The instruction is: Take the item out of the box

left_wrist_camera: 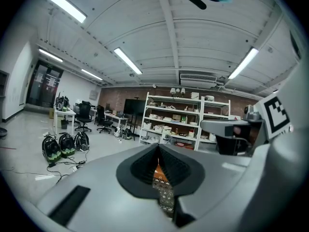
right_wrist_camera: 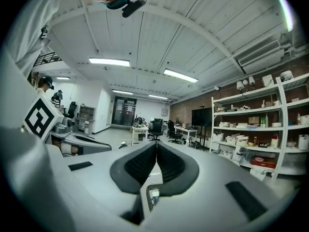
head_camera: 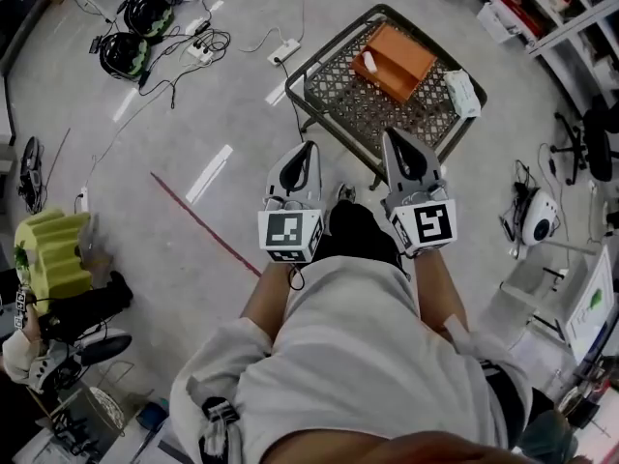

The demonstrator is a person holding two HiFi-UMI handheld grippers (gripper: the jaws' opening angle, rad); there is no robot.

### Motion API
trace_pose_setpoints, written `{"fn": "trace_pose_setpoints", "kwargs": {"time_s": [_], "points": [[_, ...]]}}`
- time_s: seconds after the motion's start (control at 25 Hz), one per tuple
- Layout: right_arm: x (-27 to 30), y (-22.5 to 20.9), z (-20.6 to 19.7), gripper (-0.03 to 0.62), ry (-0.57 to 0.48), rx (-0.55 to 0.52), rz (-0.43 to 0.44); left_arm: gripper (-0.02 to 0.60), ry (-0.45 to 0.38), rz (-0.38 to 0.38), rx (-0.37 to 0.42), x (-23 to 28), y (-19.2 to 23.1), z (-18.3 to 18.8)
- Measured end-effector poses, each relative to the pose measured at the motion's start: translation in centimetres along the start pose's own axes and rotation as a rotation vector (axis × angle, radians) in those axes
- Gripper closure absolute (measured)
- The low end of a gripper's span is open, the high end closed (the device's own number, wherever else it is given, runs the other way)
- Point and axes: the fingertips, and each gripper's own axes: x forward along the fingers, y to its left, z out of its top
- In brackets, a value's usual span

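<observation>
A dark mesh-topped table [head_camera: 338, 100] is seen from above, just ahead of the person. An open orange box [head_camera: 401, 64] is set on its far half. A small white item [head_camera: 368, 62] is lying inside the box, toward its left end. A white packet [head_camera: 462, 93] is placed at the table's right edge, apart from the box.

The left gripper [head_camera: 309, 147] and the right gripper [head_camera: 391, 135] are held side by side in front of the chest, with their tips over the table's near edge, well short of the box. Both are clenched with nothing between the jaws.

A white power strip [head_camera: 283, 51] is lying on the floor just beyond the table's left corner, and its cable is trailed along that side. A red floor line [head_camera: 198, 222] is drawn to the left. Black-and-green bags [head_camera: 124, 54] and tangled cables are gathered far left. Shelves [head_camera: 542, 8] are ranged beyond the table on the right, and an office chair [head_camera: 590, 138] is parked nearer on that side.
</observation>
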Motion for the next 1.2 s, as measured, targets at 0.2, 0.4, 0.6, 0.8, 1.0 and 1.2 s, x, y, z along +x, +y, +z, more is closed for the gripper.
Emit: {"fn": "trace_pose_setpoints", "kwargs": {"time_s": [0.2,0.4,0.6,0.8,1.0,1.2], "points": [[4.7,-3.0,-2.0,0.589,0.022,0.046,0.026,0.572,0.030,0.029,-0.012,3.8,1.8,-0.2],[10.0,-6.4,-1.9,0.589,-0.022,0.059,0.025,0.572,0.044,0.041,0.010,9.5,4.6,0.9],[14.7,-12.0,-1.0,0.589,-0.073,0.068,0.015,0.572,0.059,0.022,0.054,16.6,5.0,3.1],[17.2,-16.3,-2.7,0.589,-0.057,0.117,0.006,0.572,0.110,-0.007,0.069,21.9,4.3,3.1],[18.1,-19.6,-5.9,0.589,-0.004,0.180,-0.036,0.572,0.174,-0.034,0.071,25.5,3.9,1.6],[19.4,-21.0,-7.5,0.589,0.033,0.179,-0.063,0.572,0.175,-0.061,0.083,27.8,4.5,2.0]]}}
